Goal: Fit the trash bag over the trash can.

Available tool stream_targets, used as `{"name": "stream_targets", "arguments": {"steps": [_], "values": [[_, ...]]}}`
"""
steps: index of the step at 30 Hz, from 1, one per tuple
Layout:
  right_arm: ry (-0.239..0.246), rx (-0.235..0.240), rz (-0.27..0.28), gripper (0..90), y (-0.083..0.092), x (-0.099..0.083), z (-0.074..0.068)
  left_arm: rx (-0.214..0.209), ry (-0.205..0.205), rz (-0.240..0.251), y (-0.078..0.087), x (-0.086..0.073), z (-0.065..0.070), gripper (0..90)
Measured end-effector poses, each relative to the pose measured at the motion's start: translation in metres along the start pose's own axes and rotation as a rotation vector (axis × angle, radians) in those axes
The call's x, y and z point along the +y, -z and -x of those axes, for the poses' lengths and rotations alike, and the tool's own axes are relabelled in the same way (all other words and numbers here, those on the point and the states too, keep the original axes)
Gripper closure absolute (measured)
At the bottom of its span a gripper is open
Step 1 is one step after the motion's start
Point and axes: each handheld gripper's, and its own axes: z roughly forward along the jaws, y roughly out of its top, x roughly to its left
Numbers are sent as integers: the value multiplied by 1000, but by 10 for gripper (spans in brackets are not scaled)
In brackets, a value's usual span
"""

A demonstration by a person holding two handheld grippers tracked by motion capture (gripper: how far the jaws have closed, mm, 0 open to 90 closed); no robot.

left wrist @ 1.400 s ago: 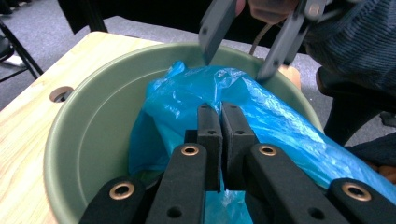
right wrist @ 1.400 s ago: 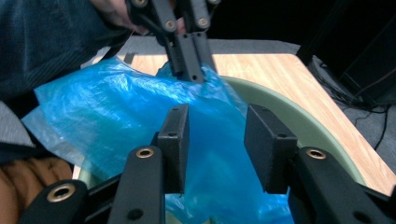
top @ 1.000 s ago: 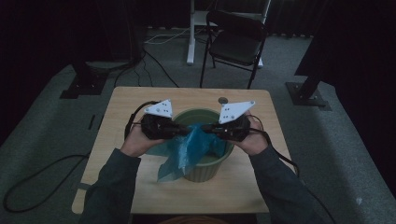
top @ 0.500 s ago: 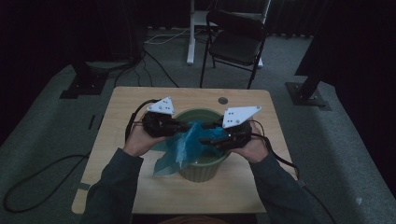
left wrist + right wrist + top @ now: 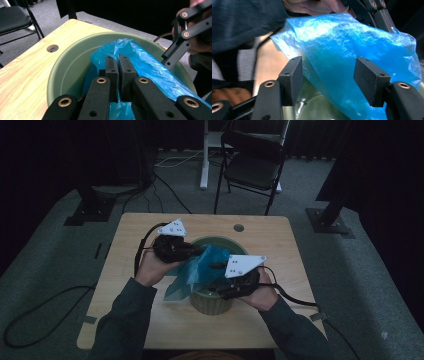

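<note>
Blue plastic bag (image 5: 202, 267) drapes over the green bin (image 5: 212, 302) at frame centre; left hand-held gripper (image 5: 118, 67) pinches it, while right hand-held gripper (image 5: 329, 75), jaws just opened, straddles it untouched.

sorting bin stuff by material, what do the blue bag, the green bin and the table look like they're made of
Blue bag: thin plastic film, glossy and see-through, finely crinkled with bright highlights.
Green bin: probably moulded plastic, smooth with a dull sheen and a rounded rim; glazed ceramic can't be ruled out.
Table: pale wood-grain top, likely laminate, flat and even, with a round cable hole.
</note>
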Motion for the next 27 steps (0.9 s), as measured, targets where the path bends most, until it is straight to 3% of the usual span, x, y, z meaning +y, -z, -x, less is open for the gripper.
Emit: {"name": "stream_targets", "arguments": {"steps": [2,5,7,10,14,15,20,21,24,25,27], "values": [[45,-94,-31,428,-5,-2,-9,-7,3,1,-1,0,0,872],[64,-130,-55,627,-8,-3,-11,-11,4,0,-1,0,1,872],[48,-144,-59,745,-7,-3,-8,-12,1,-5,-1,-1,1,872],[15,-166,-48,851,-2,-2,-1,-10,-3,-15,0,-2,0,872],[-19,-185,-36,900,7,0,7,-6,1,-23,2,-6,-1,872],[-65,-207,-26,900,16,1,17,-7,1,-26,3,-7,-2,872],[-143,-242,-15,900,29,-1,37,-13,1,-35,7,-12,-1,872],[-190,-249,-10,900,33,-4,47,-13,3,-36,7,-13,-1,872],[-266,-247,-1,900,38,-10,63,-22,2,-44,8,-15,-2,872],[-266,-247,-1,900,38,-10,63,-22,2,-44,8,-15,-2,871],[-335,-233,12,900,40,-17,79,-24,-1,-50,8,-17,-2,869]]}}
